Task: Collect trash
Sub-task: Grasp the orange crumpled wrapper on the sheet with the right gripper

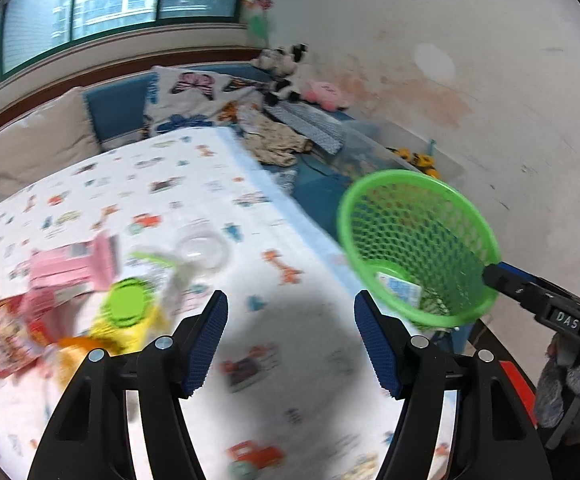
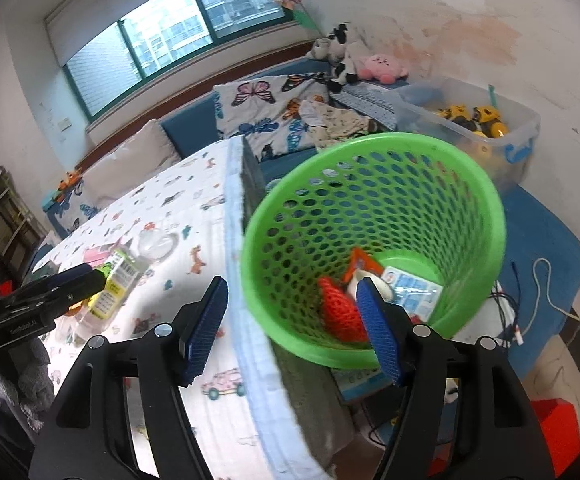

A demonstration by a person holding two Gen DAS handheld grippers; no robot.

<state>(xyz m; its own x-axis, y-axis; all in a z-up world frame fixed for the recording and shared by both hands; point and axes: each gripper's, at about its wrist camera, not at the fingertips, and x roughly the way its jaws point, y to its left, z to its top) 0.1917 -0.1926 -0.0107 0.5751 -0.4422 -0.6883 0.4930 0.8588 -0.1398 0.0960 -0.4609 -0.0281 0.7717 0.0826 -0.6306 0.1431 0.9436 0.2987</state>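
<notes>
My left gripper (image 1: 290, 296) hangs open over the patterned tablecloth (image 1: 194, 184), with nothing between its fingers. Blurred trash lies to its left: a pink box (image 1: 70, 268), a red packet (image 1: 2, 340), a yellow bottle with a green cap (image 1: 126, 304) and a clear plastic cup (image 1: 202, 246). The green mesh basket (image 2: 369, 200) sits just off the table's right edge. It holds a red foam net (image 2: 337, 312) and a blue-white packet (image 2: 413, 292). My right gripper (image 2: 291, 282) is open. Its right finger is inside the basket and its left pad is clear of the wall.
A clear bin of yellow toy trucks (image 2: 485, 120) stands behind the basket. Plush toys (image 2: 381, 66) and clothes lie on the blue couch. Cables (image 2: 505, 308) and a red object (image 2: 557, 428) are on the floor at right. The table's edge (image 2: 246, 320) runs between my right fingers.
</notes>
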